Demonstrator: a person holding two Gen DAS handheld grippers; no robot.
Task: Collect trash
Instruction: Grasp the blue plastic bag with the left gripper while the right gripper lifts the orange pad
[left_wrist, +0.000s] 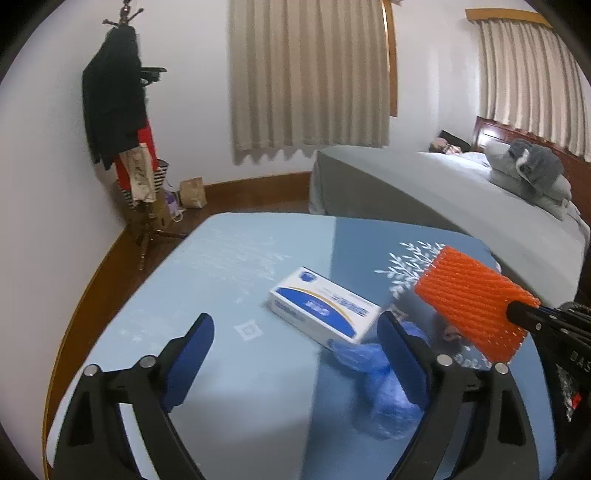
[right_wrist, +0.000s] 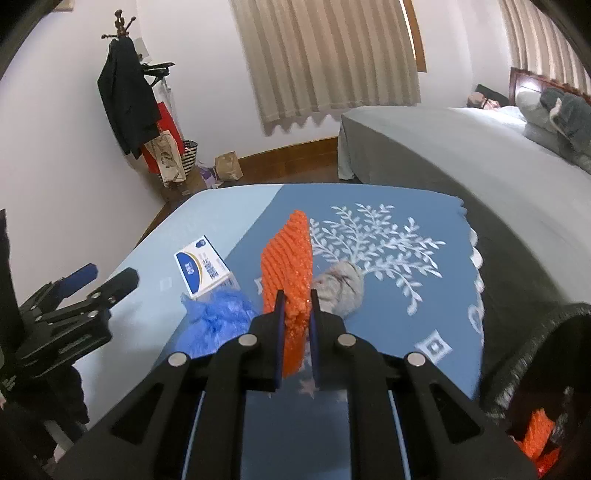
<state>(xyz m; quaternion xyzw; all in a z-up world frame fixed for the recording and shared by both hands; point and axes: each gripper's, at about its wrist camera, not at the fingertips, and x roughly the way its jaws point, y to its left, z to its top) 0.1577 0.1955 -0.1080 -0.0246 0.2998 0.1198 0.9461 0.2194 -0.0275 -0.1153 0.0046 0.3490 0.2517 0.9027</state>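
Observation:
My right gripper is shut on an orange foam net sleeve and holds it above the blue table; the sleeve also shows in the left wrist view. My left gripper is open and empty, low over the table, its right finger beside a crumpled blue plastic bag. A white and blue carton lies just beyond the fingers. In the right wrist view the bag, the carton and a crumpled grey tissue lie on the table.
The table has a blue cloth with a white leaf print. A dark bin with orange netting inside stands at the lower right. A bed lies beyond, and a coat stand with bags stands by the wall.

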